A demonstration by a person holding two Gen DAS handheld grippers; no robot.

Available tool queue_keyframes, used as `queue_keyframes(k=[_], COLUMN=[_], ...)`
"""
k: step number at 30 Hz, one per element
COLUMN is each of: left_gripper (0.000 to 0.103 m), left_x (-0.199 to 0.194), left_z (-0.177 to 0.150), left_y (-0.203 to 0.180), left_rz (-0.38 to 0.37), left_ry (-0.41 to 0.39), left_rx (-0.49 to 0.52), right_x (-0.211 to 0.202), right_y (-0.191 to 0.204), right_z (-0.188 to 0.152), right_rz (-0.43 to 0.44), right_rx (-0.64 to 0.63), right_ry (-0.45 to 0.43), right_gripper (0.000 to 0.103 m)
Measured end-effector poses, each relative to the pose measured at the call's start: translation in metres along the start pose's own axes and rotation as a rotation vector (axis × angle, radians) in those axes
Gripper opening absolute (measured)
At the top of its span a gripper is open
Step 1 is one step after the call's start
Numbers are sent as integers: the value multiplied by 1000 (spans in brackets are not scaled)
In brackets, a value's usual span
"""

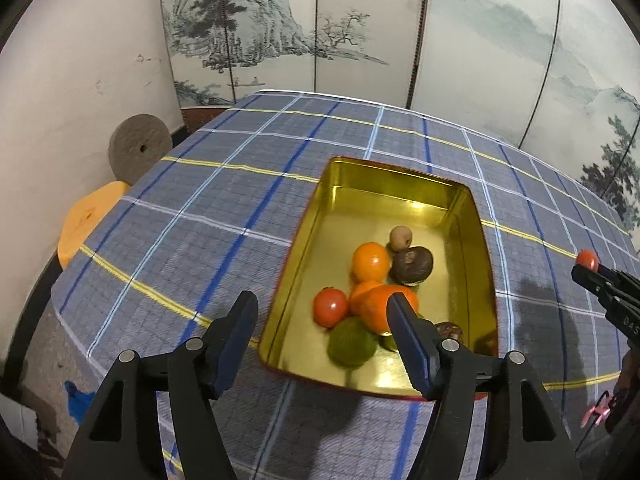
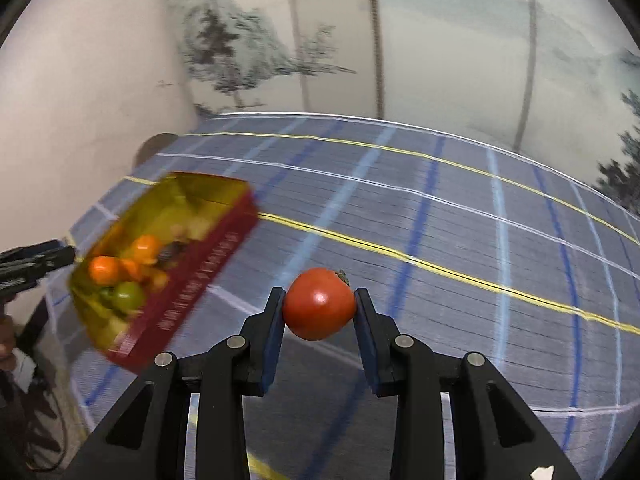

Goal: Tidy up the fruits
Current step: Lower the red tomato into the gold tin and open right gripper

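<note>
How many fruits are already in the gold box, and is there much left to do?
Done: roughly eight fruits lie in the gold tin, among them an orange, a green fruit and a small tomato. In hand: the right gripper pinches a red tomato above the checked tablecloth, not yet in the tin. The left gripper is open and empty. No other loose fruit shows.

Right tool (image 2: pixel 319 307) clamped on red tomato (image 2: pixel 319 304), gold tin (image 2: pixel 224 194) of fruit at left, plaid tablecloth (image 2: pixel 440 216)
</note>
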State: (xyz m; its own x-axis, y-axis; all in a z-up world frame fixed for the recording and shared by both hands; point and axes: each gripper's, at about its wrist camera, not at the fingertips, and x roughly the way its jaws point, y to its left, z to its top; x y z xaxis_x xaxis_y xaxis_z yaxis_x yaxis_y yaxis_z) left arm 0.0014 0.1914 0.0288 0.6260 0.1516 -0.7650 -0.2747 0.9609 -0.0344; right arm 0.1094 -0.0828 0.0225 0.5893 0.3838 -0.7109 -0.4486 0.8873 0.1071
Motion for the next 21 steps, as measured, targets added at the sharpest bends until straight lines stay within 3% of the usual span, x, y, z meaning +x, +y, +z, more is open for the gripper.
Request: queue_keyframes(k=[10, 21], left_gripper=[68, 68], left_x=[-5, -4], left_z=[-12, -23], left_y=[22, 46], left_rz=[32, 64], left_ry=[6, 26], left_rx=[-32, -65], right_x=[12, 40], right_y=[91, 149], right_z=[10, 0], right_rz=[153, 222], right_rx=[-128, -219], right_ry=[10, 74], right_gripper=[31, 31])
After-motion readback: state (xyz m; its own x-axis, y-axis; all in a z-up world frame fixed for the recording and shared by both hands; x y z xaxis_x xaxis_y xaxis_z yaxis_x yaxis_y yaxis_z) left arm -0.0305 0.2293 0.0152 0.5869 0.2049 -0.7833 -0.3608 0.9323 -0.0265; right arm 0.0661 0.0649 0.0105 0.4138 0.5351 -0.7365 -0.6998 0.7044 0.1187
